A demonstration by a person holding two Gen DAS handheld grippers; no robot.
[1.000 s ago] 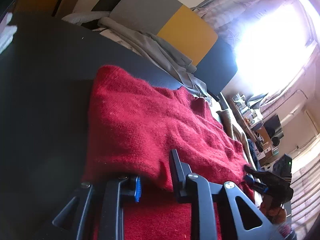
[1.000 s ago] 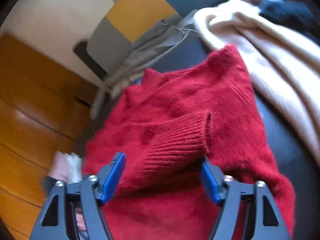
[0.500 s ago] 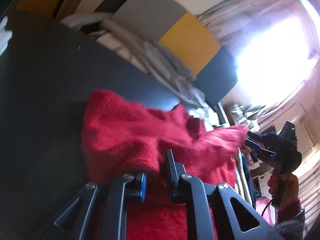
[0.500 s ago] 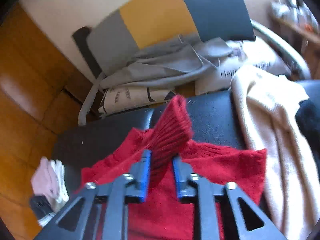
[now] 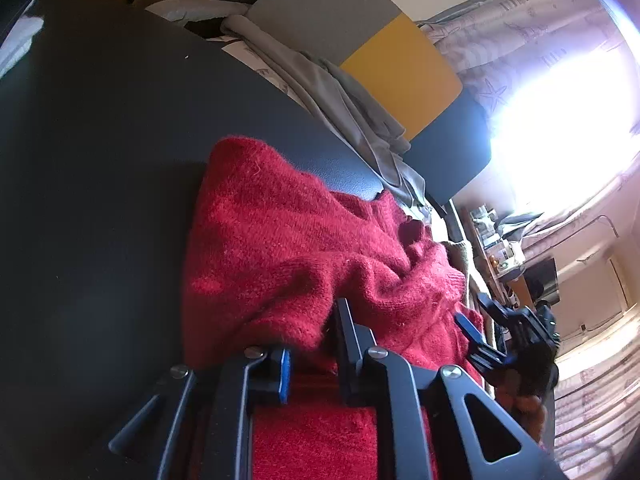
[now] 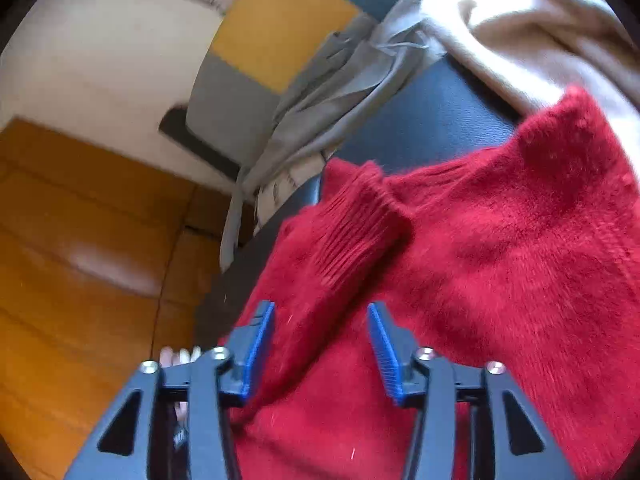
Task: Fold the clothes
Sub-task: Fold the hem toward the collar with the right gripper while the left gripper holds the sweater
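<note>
This is a lived-in home room: patterned curtains [image 5: 516, 40] hang beside a bright window [image 5: 560, 120], a grey-and-yellow cushion [image 6: 256, 60] leans at the wall, and a cluttered shelf [image 5: 496, 248] stands further back.

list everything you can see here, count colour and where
red sweater: one, red, spread on the black surface, ribbed cuff folded over its body
cream garment: one, cream, beyond the sweater at upper right
grey garment: one, grey, draped against the cushion
cushion: one, grey, yellow and dark blocks, behind the surface
left gripper: one, black with blue pads, jaws opening, sweater fold between them
right gripper: one, black with blue pads, open over the sleeve
</note>
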